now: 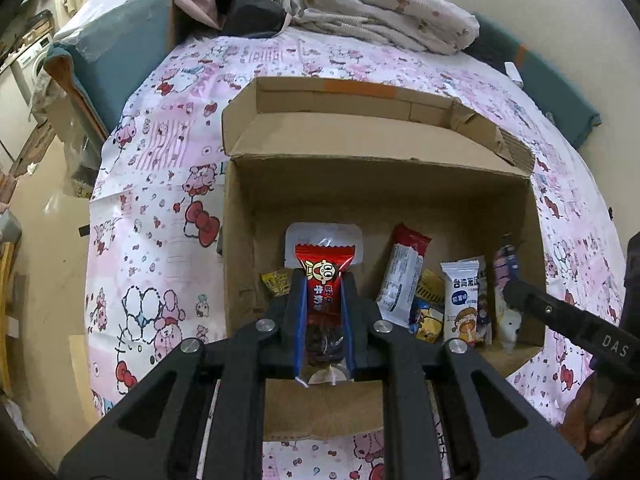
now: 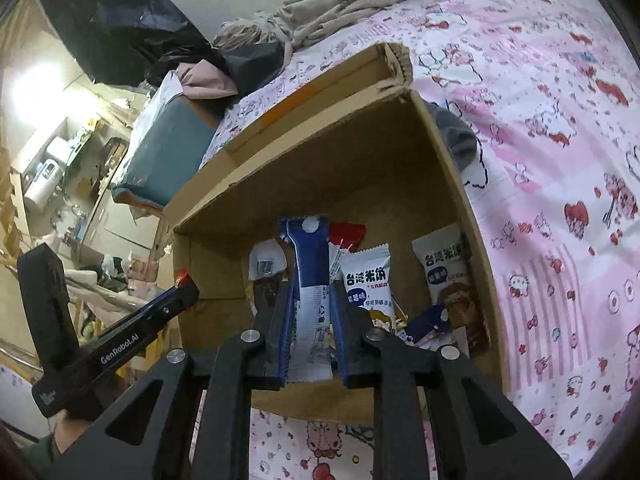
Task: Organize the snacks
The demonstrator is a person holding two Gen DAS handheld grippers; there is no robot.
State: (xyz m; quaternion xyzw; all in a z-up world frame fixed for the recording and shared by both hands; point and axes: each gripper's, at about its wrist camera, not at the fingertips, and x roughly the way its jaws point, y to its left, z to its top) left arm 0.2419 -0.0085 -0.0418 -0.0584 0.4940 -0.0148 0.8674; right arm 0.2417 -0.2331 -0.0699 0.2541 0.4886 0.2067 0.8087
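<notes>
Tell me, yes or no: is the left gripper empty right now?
No. The left gripper is shut on a red snack packet, held upright between its jaws above the cardboard box.

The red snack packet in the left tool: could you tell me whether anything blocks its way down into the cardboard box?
Nothing visible blocks it. The red snack packet, clamped in the left tool, hangs over the open cardboard box, flaps folded back. A white tray and yellow packet lie below.

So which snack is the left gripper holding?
The red packet with the cartoon face, clamped in the left gripper; the right gripper holds a blue-and-white one.
</notes>
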